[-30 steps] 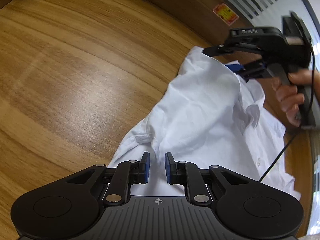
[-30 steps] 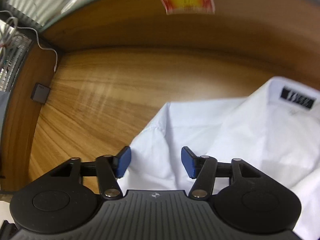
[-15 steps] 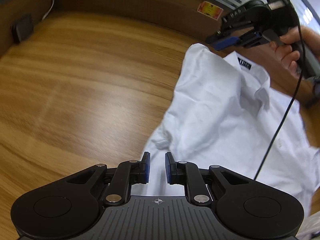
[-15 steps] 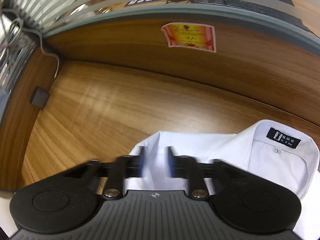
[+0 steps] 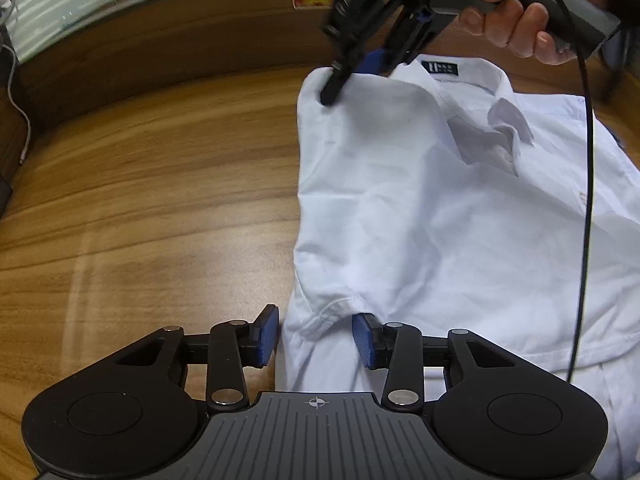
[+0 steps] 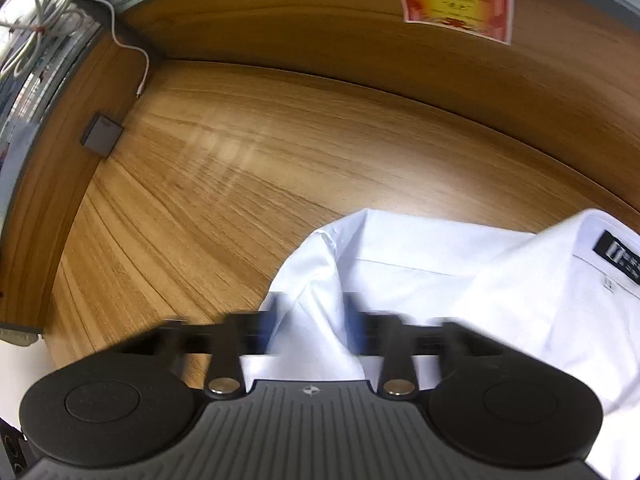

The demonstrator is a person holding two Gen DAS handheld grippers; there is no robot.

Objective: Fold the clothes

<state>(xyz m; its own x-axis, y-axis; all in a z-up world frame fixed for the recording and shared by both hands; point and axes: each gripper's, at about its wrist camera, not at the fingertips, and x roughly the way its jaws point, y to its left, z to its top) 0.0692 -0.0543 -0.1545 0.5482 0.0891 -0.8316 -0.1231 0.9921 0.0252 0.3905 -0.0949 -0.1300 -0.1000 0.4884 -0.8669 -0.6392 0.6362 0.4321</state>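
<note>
The shirt (image 6: 500, 288) collar's black label (image 6: 622, 258) and the wall's red-yellow sticker (image 6: 458, 0) are both illegible.

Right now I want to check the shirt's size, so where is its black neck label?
In the left wrist view the black label sits inside the collar at the shirt's far end, just right of the right hand-held gripper.

Wooden table (image 6: 280, 168), red-yellow sticker (image 6: 458, 0), white cable (image 6: 124, 44)
</note>
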